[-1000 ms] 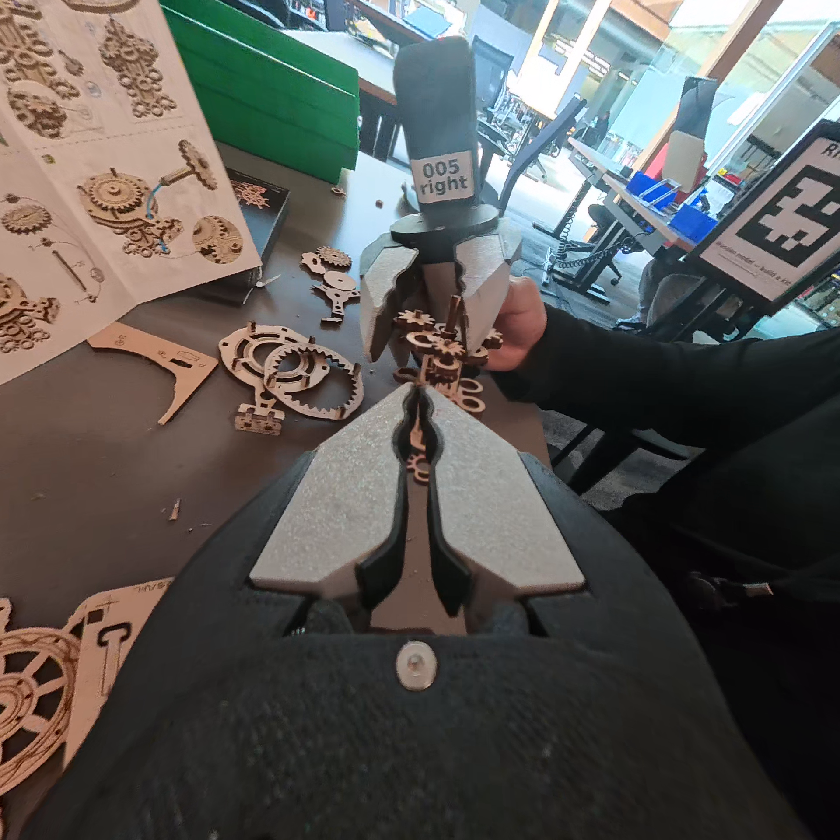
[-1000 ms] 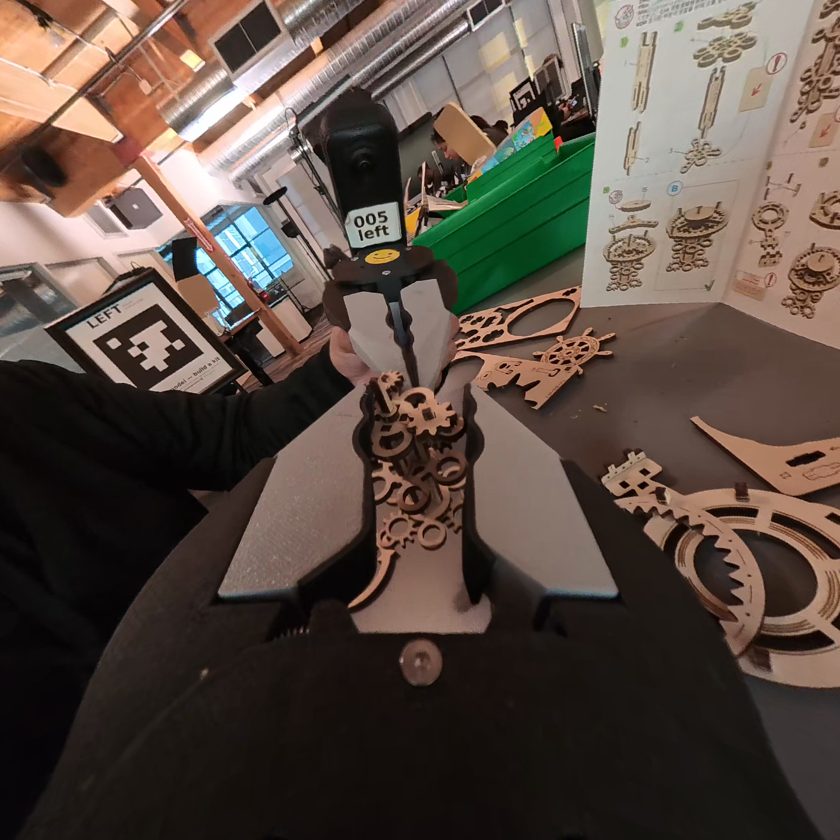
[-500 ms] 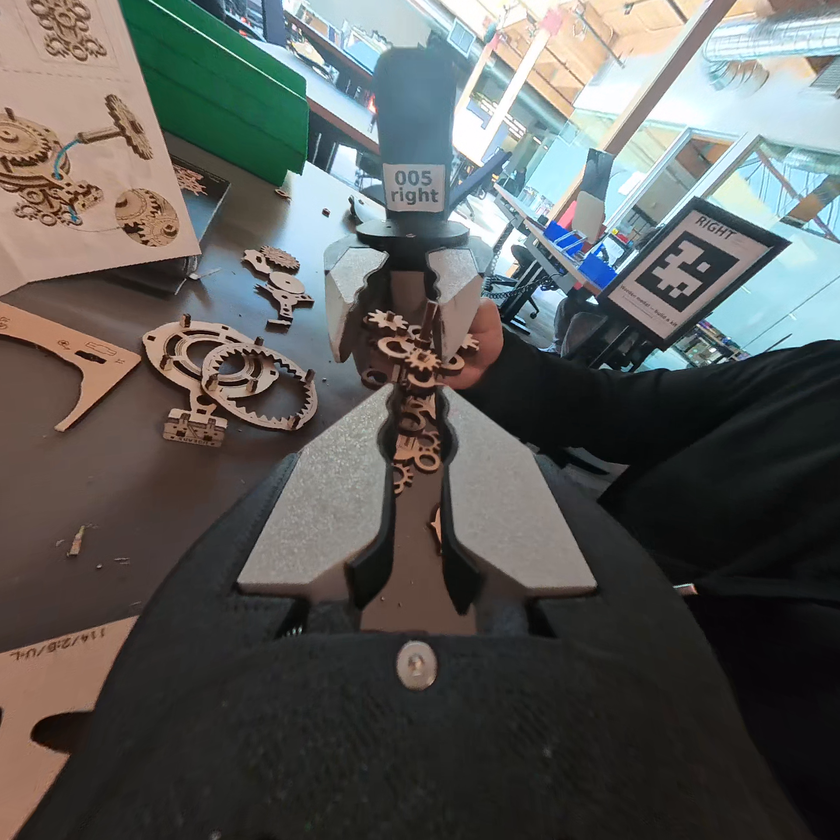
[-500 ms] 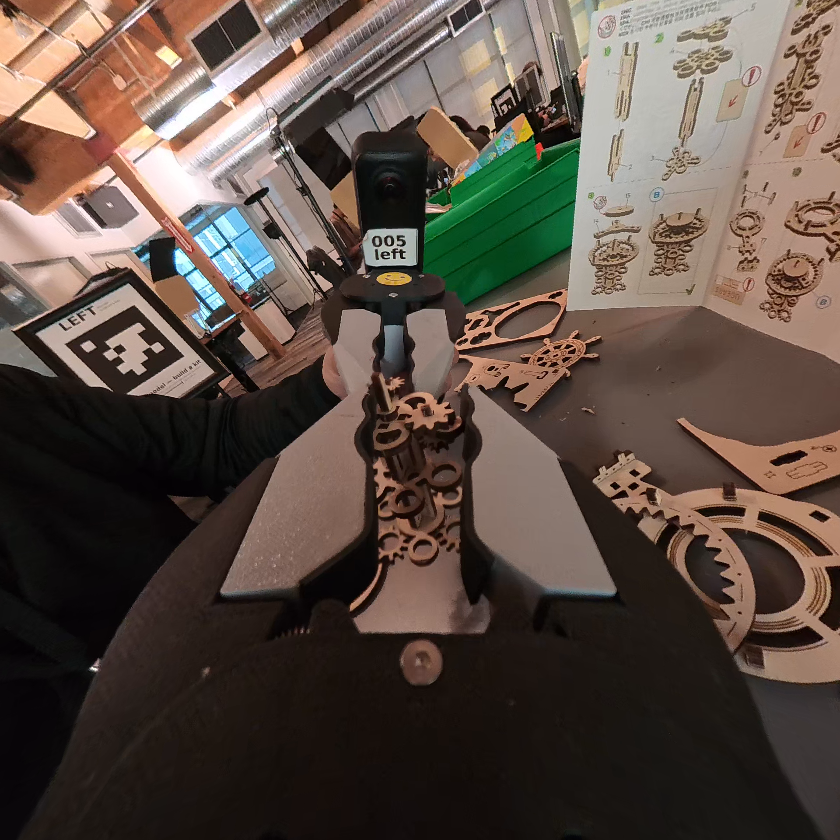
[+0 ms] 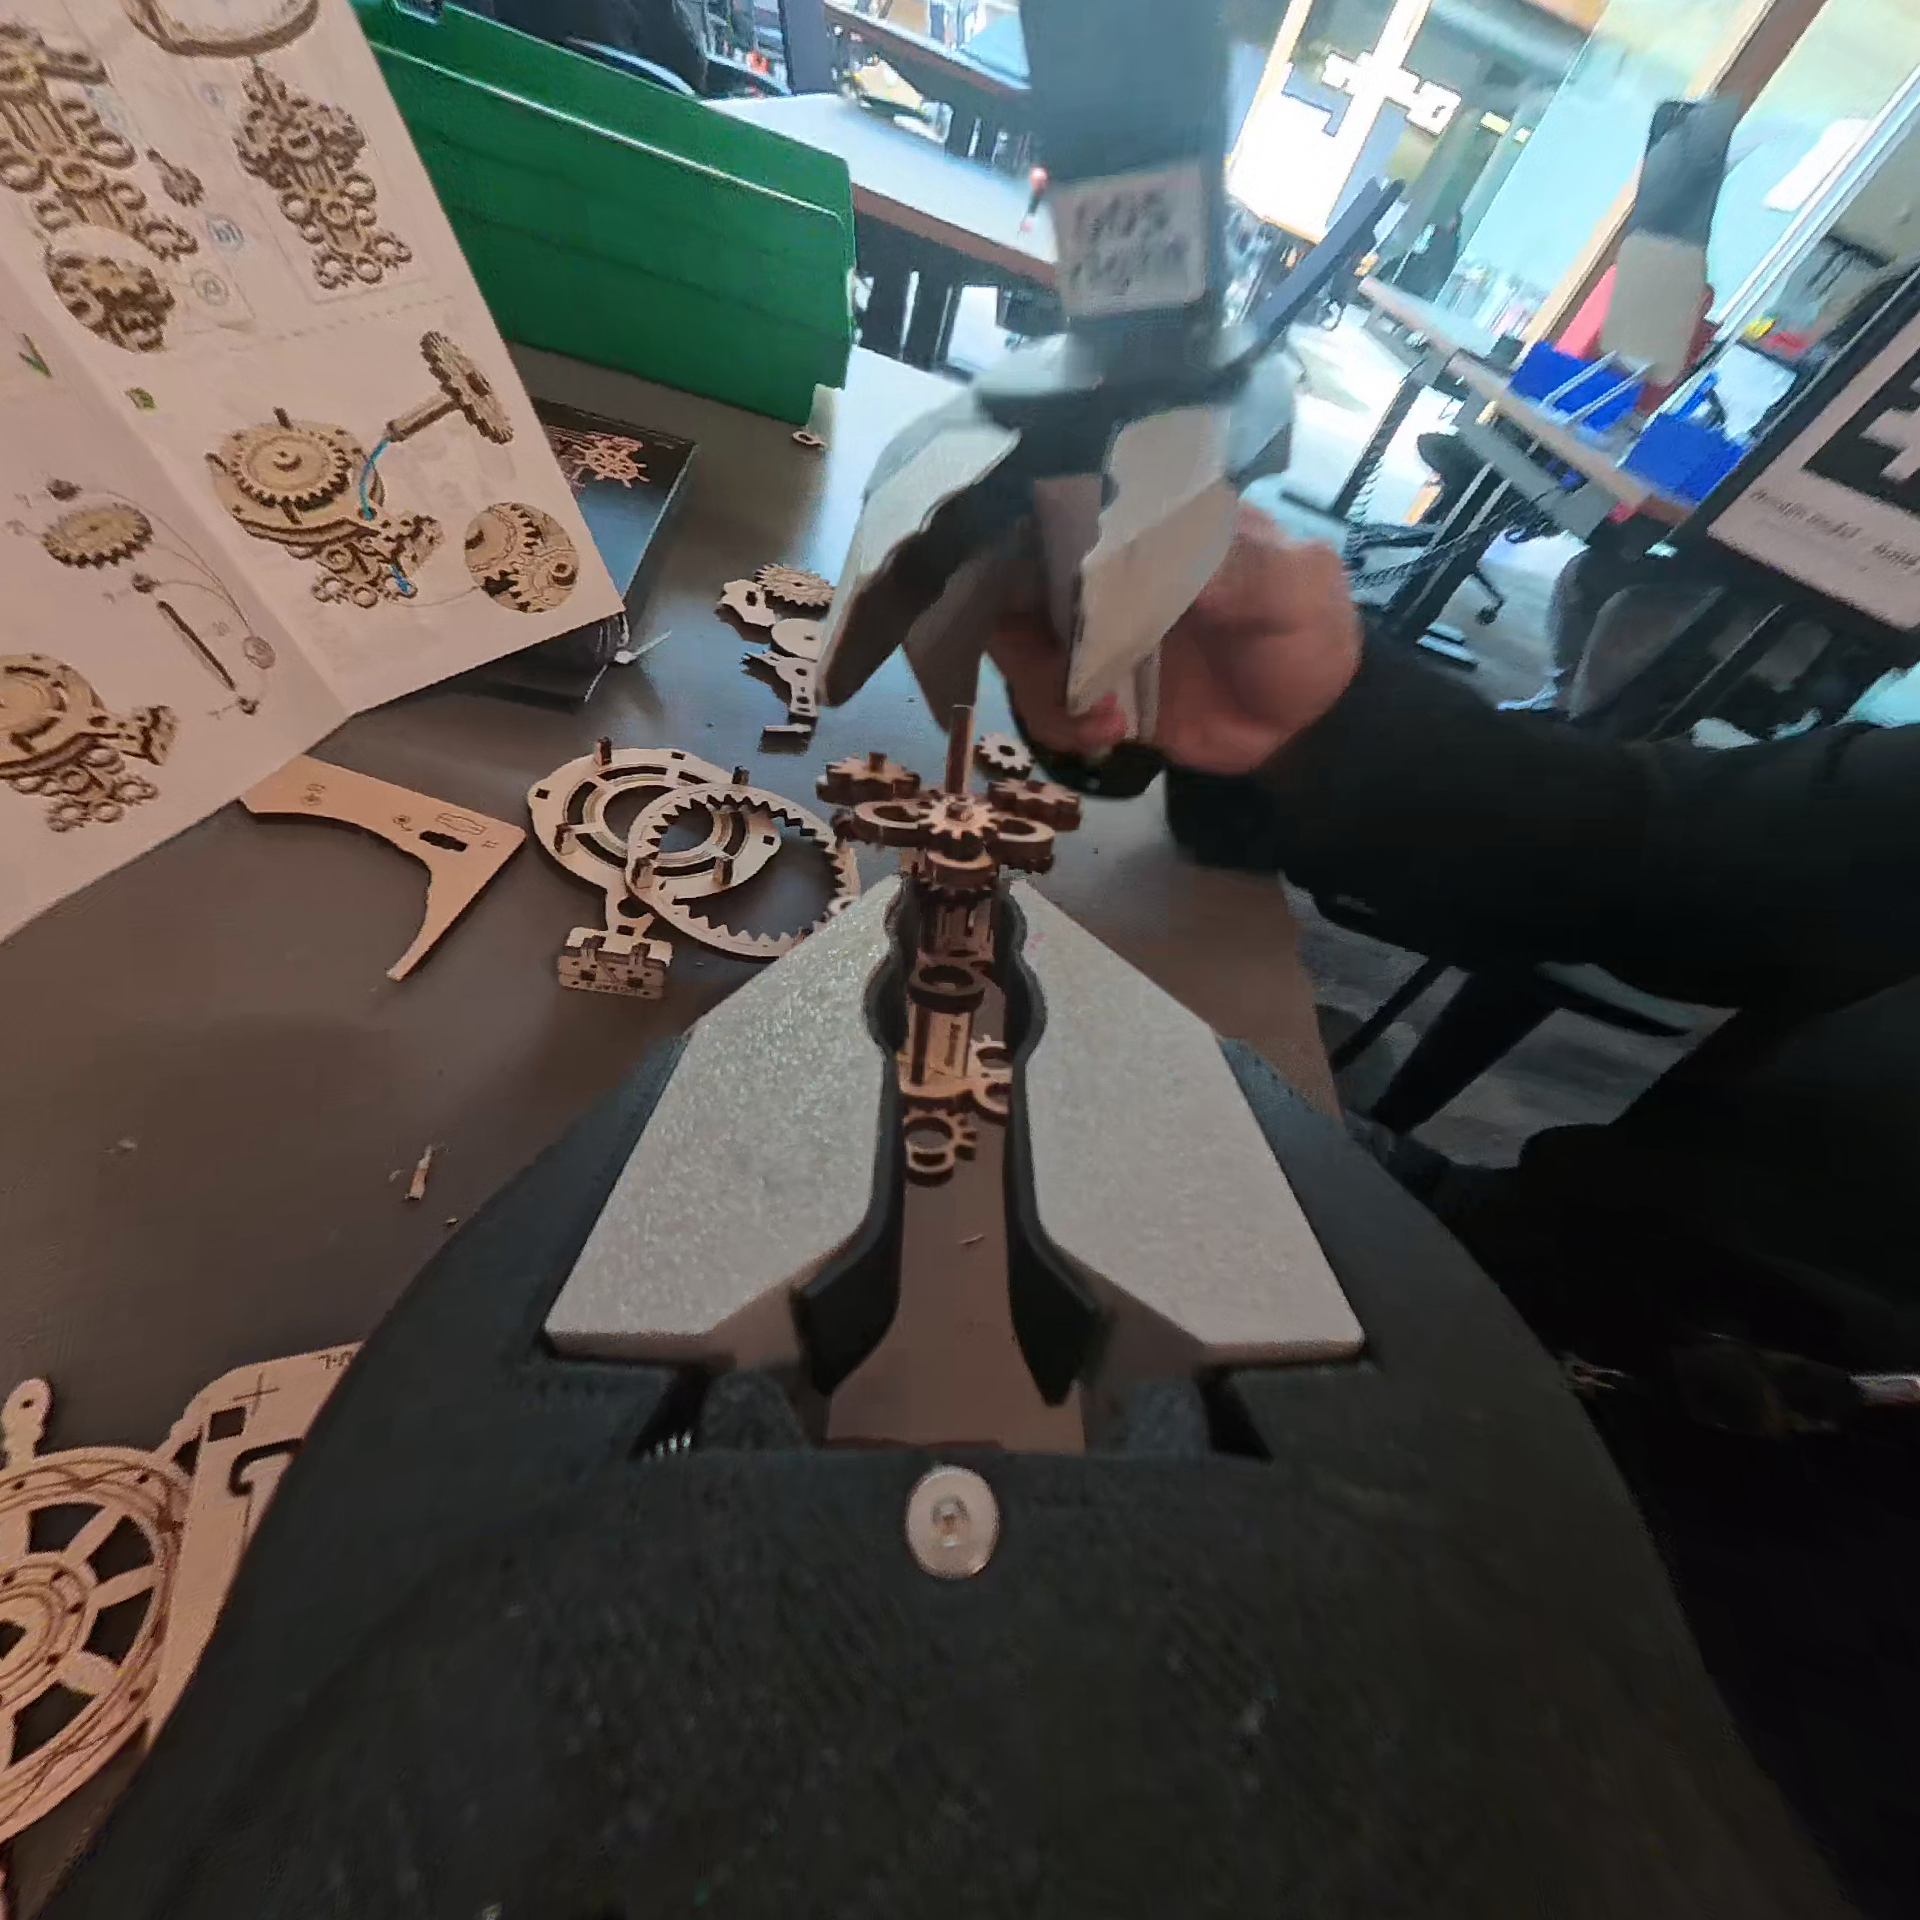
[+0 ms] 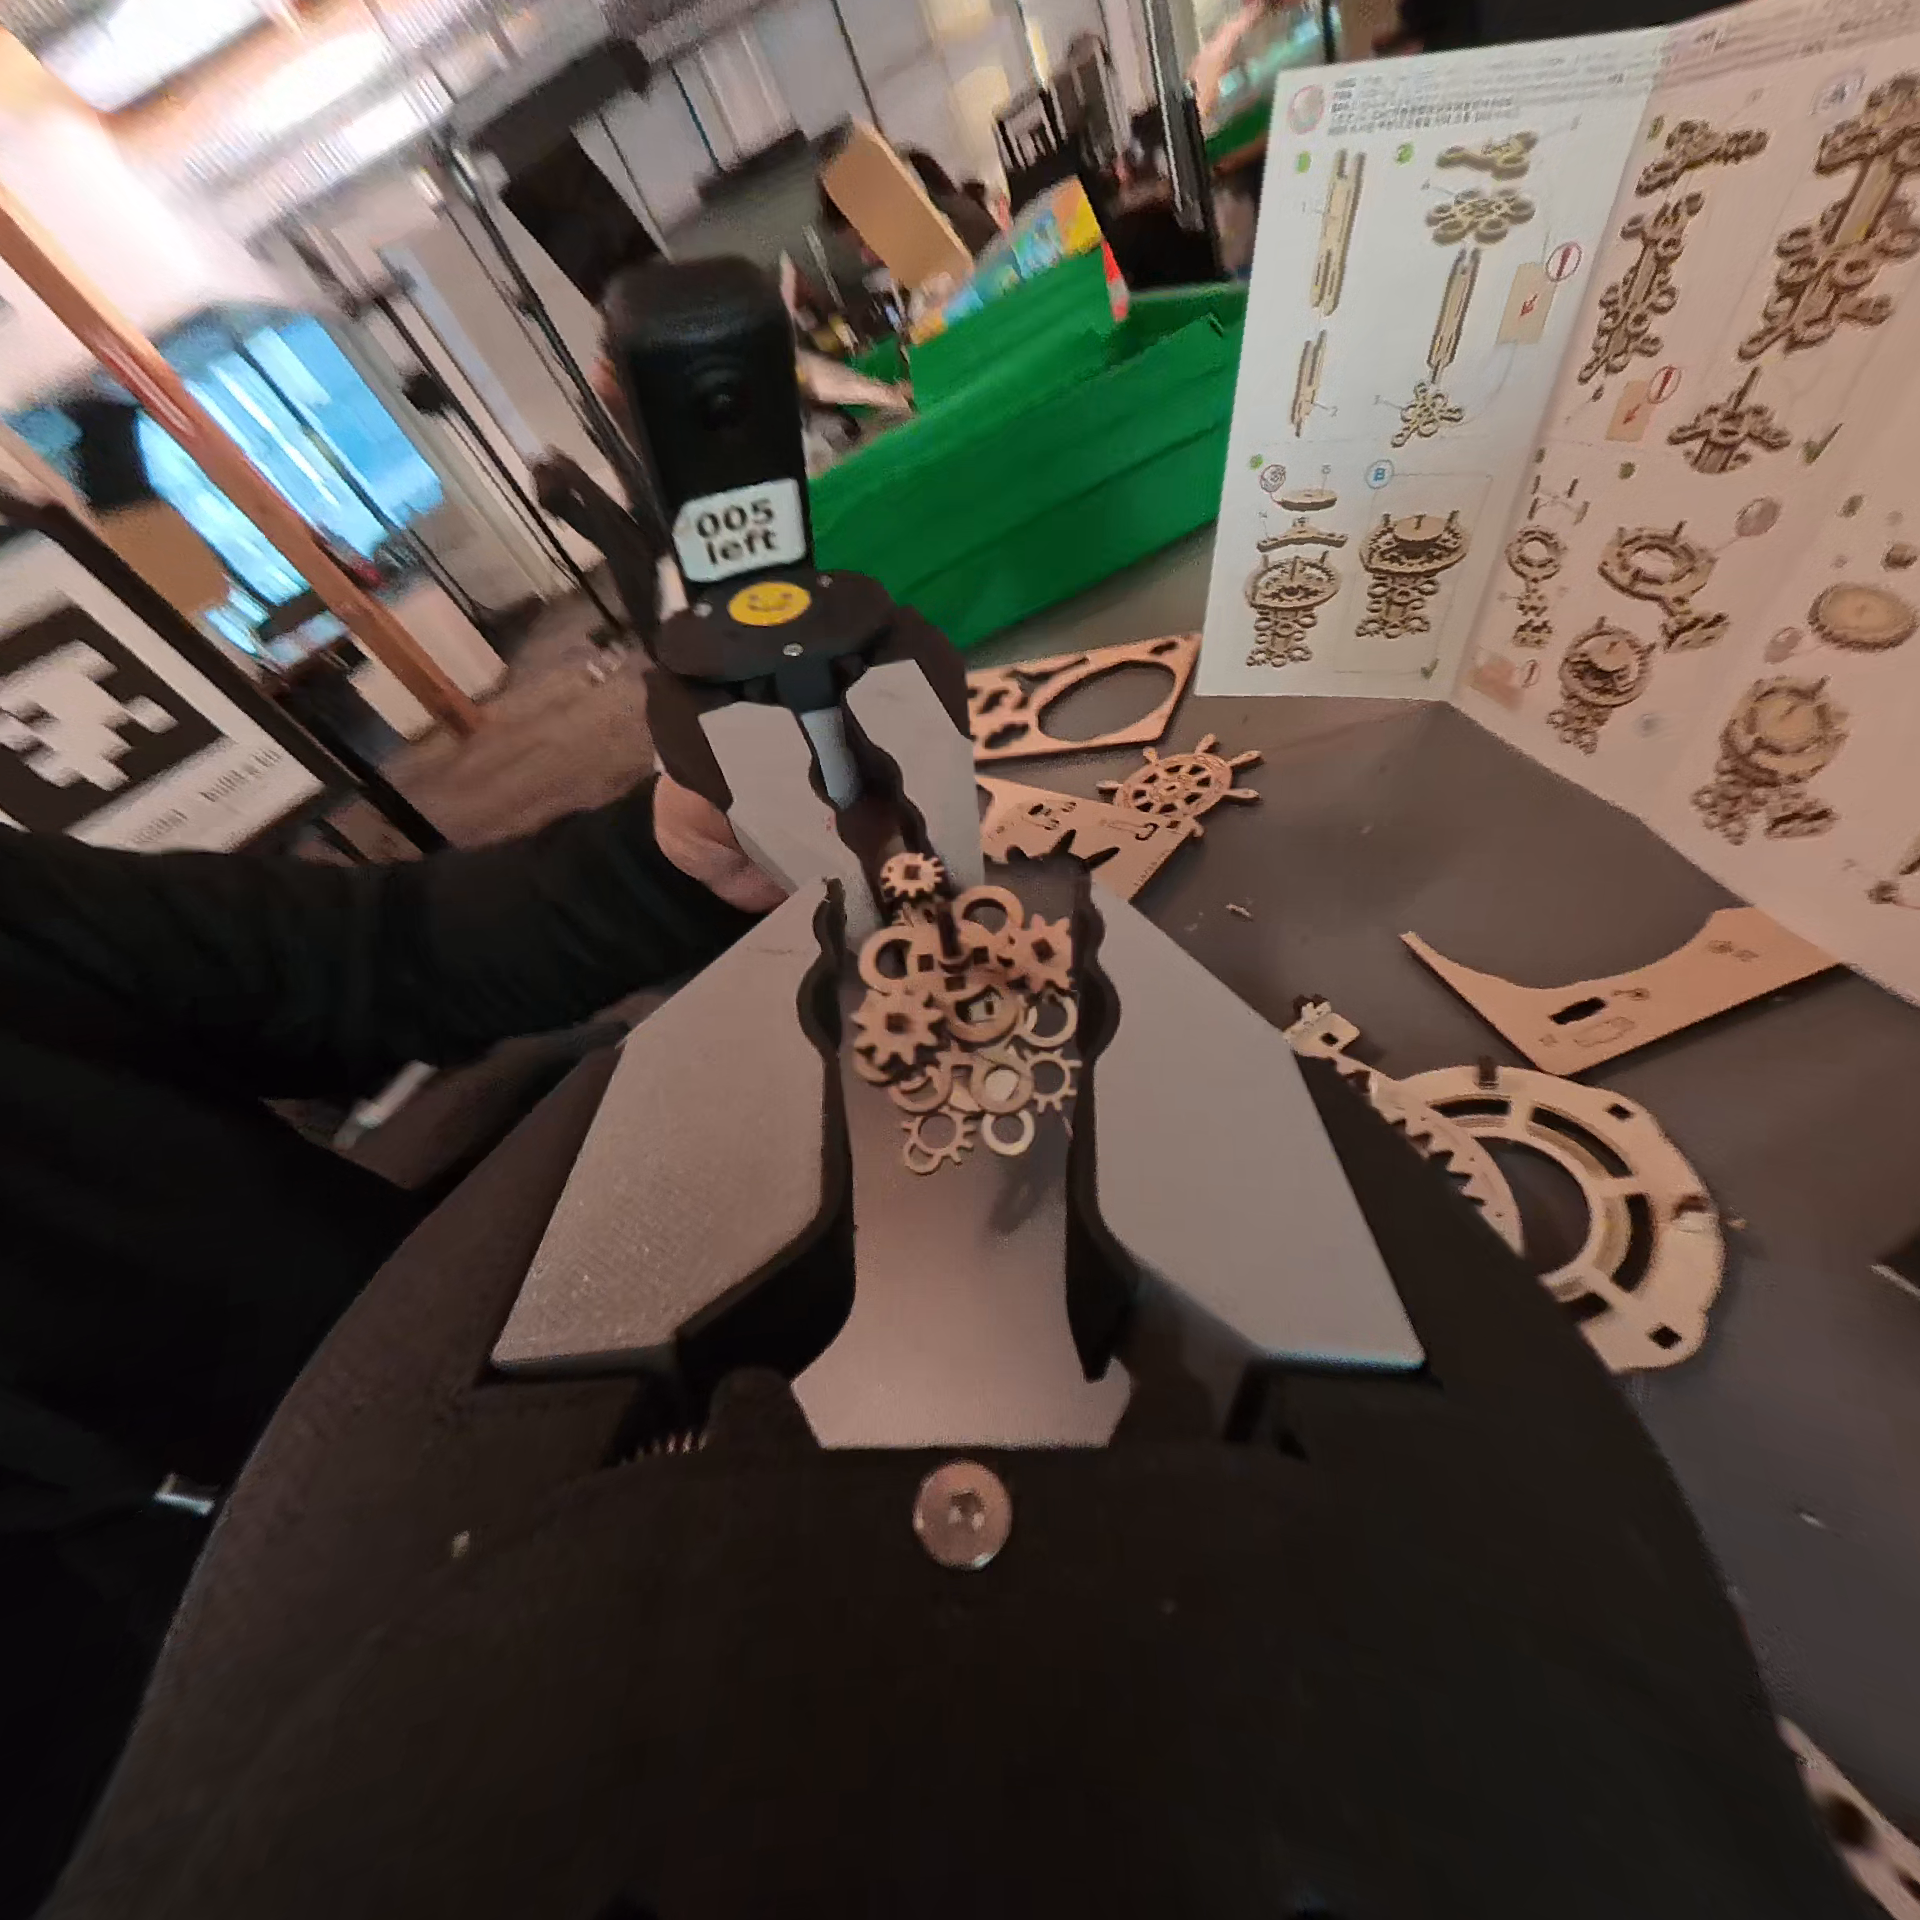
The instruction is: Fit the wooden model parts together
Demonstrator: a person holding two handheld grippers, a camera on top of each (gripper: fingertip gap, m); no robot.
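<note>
A wooden gear assembly, several small cogs and rings stacked on a central shaft, stands up out of my left gripper, which is shut on its lower part. My right gripper is blurred, hangs just above the shaft tip and is open and empty. In the right wrist view my right gripper has its fingers wide apart on either side of the gear assembly without touching it. The left gripper shows behind it, pinching the assembly.
A toothed ring gear part lies on the dark table, left of the grippers, and also shows in the right wrist view. A wedge-shaped board, a ship-wheel sheet, an upright instruction sheet and a green bin stand around. Less than 4 cm separates the two grippers' tips.
My right gripper has opened, let go of the gear assembly and lifted away from it. My left gripper keeps hold of the assembly and has tilted down toward the table.
</note>
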